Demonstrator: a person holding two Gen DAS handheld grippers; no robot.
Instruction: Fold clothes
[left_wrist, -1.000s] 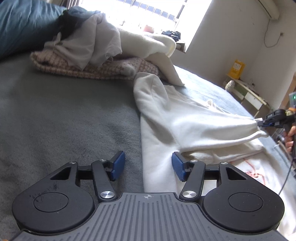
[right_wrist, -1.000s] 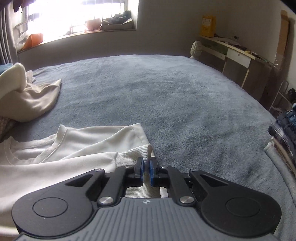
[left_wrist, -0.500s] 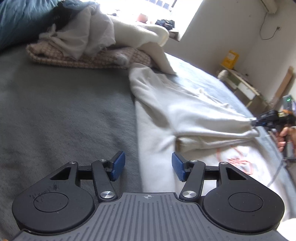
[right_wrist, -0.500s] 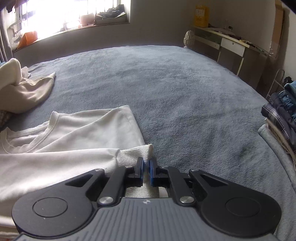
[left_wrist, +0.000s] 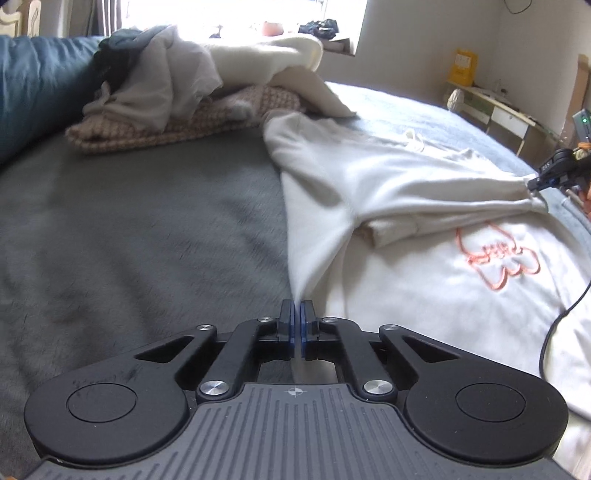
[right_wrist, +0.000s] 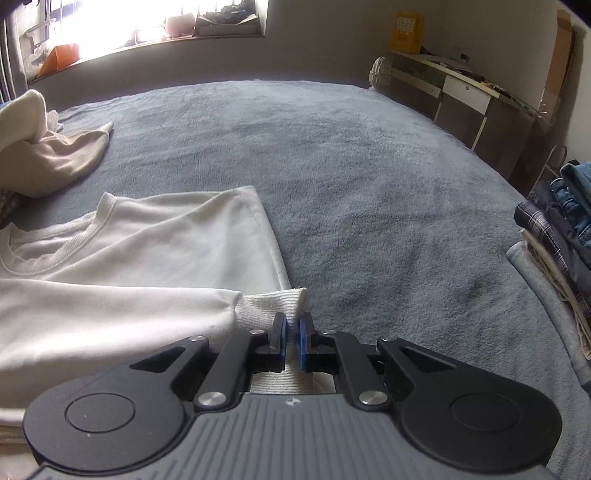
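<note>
A white sweatshirt (left_wrist: 406, 184) with an orange print (left_wrist: 498, 258) lies spread on the grey bed (left_wrist: 129, 240). My left gripper (left_wrist: 297, 314) is closing on the sweatshirt's left side edge, and its pads pinch a raised fold of the fabric. One sleeve is stretched across the body towards the right gripper (left_wrist: 550, 175) at the far right. In the right wrist view my right gripper (right_wrist: 291, 332) is shut on that sleeve's ribbed cuff (right_wrist: 273, 306). The sweatshirt (right_wrist: 147, 251) and its neckline lie to the left there.
A heap of unfolded clothes (left_wrist: 184, 92) lies at the head of the bed, beside a blue pillow (left_wrist: 33, 92). Folded clothes (right_wrist: 554, 221) are stacked at the right edge. A desk (right_wrist: 461, 85) stands by the wall. A black cable (left_wrist: 554, 332) trails over the sweatshirt.
My left gripper went from wide open to shut, taking a fold of the sweatshirt's edge, and it rolled and shifted. The right gripper kept its hold on the cuff and drew the sleeve across.
</note>
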